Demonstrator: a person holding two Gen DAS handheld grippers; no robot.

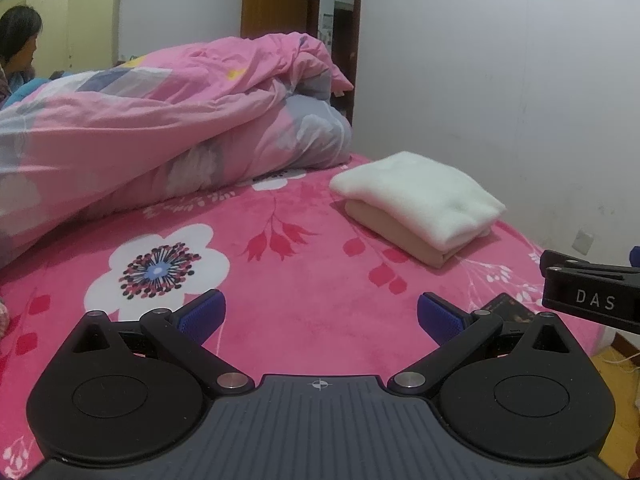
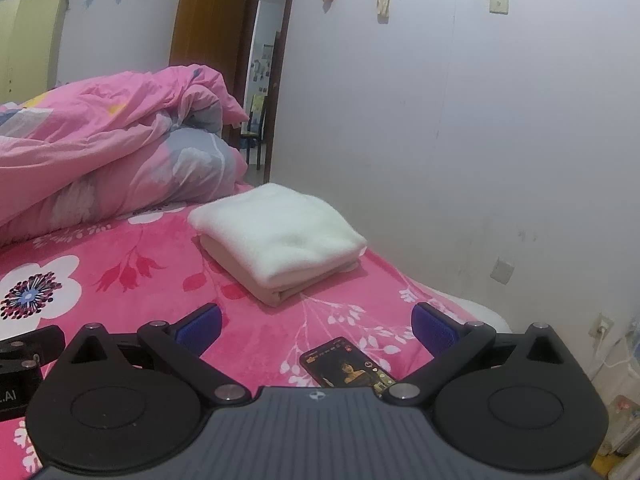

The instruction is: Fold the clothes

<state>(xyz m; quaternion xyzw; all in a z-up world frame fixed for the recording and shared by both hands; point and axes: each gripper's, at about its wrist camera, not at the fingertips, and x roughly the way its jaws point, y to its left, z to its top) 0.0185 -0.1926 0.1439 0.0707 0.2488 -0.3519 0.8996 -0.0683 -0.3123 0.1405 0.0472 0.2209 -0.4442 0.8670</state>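
Both the left tool (image 1: pixel 321 317) and right tool (image 2: pixel 316 327) hover spread and empty, the folded white garment (image 2: pixel 280 236) stacked ahead, so folding looks finished and the next move calls for another garment.

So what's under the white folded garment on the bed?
The white folded garment lies on a beige folded piece, whose edges show beneath it, on the pink floral bedspread. Anything between the layers is hidden.

We were in a home bedroom: a bed (image 1: pixel 304 240) with a pink floral sheet, a rumpled pink duvet (image 1: pixel 168 120) heaped on it, a pale wardrobe (image 1: pixel 76 16) by the wall, and a wooden door (image 2: pixel 208 20) standing open.
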